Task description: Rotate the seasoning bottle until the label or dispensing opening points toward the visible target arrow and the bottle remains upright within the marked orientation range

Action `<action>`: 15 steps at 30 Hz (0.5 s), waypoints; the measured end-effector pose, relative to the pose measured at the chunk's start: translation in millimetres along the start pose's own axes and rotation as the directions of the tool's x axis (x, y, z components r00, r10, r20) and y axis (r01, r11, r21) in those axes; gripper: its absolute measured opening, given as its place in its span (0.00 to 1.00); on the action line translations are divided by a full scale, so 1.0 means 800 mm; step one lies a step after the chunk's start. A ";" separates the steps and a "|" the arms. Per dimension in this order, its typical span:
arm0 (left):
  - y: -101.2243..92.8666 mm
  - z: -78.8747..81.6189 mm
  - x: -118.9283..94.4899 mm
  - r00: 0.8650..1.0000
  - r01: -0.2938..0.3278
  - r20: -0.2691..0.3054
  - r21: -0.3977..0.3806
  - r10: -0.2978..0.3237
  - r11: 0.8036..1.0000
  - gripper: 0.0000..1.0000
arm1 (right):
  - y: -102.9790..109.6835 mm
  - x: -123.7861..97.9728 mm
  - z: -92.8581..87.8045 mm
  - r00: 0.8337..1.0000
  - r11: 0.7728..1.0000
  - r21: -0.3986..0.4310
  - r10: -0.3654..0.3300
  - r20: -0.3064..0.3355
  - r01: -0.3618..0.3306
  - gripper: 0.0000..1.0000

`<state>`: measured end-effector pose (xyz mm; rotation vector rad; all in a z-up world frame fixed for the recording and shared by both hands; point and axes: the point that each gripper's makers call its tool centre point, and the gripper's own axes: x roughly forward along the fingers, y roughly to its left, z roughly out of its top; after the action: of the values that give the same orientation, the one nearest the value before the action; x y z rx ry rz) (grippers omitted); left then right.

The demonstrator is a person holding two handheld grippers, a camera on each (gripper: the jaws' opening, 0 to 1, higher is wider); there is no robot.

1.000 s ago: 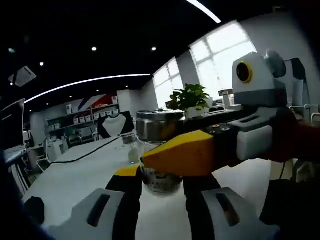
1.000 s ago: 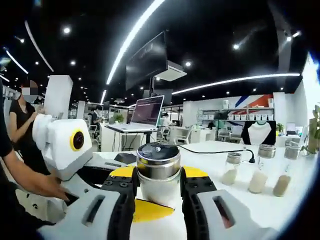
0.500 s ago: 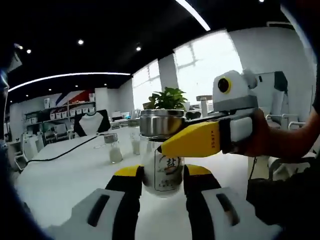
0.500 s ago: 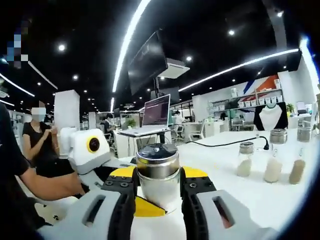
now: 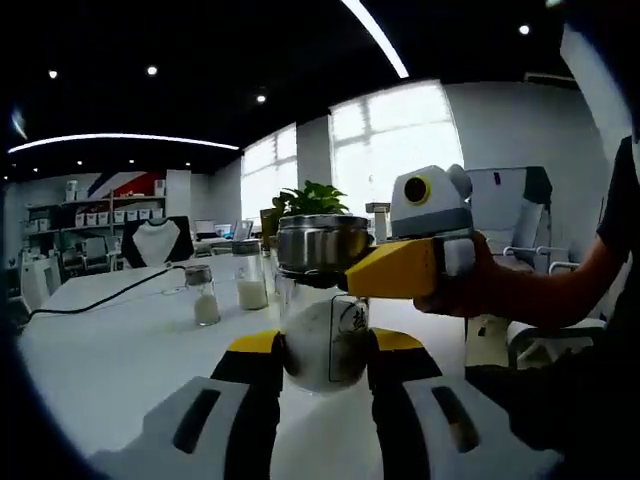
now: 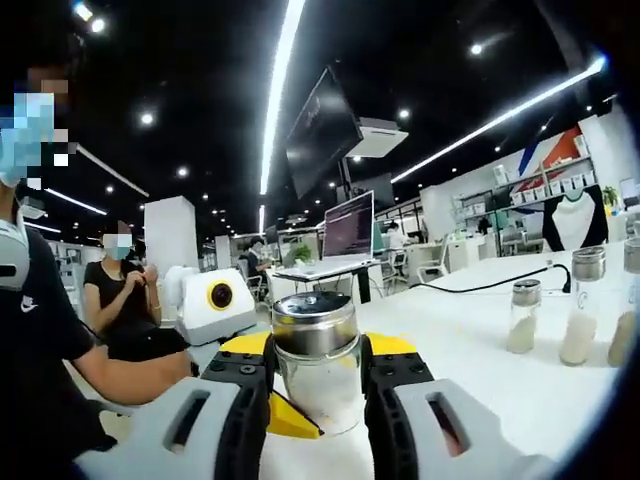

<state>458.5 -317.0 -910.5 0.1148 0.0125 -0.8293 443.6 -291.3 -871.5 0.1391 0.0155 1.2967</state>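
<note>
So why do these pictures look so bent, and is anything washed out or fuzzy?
Both views are fisheye, so ceiling light strips curve. In the left gripper view the big window is blown out white, and the glass seasoning bottle with the steel cap looks slightly soft. In the right gripper view that cap shows glare.

1. The seasoning bottle (image 5: 322, 335) is hemmed in: the left gripper (image 5: 322, 365) flanks its body, and the right gripper (image 5: 400, 268) bars its lid from the right.
2. Small shakers (image 5: 203, 295) stand well apart to the left.
3. The white table (image 5: 120, 350) between is bare, apart from a black cable (image 5: 95, 298).
</note>
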 end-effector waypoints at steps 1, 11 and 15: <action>0.003 -0.002 0.001 0.999 -0.031 -0.011 0.017 0.031 0.999 0.34 | -0.004 0.001 -0.001 1.000 1.000 0.004 -0.024 0.002 0.024 0.33; 0.029 -0.018 0.007 0.966 -0.253 -0.043 0.082 0.257 0.964 0.34 | -0.028 0.009 -0.014 0.982 0.981 0.063 -0.184 -0.030 0.185 0.32; 0.033 -0.018 0.006 0.957 -0.282 -0.044 0.095 0.287 0.955 0.34 | -0.027 0.014 -0.013 0.978 0.977 0.044 -0.205 -0.047 0.207 0.32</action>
<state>481.8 -301.3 -922.4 0.2179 0.0128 -0.5380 466.5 -285.6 -883.6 0.1483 0.0955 1.0921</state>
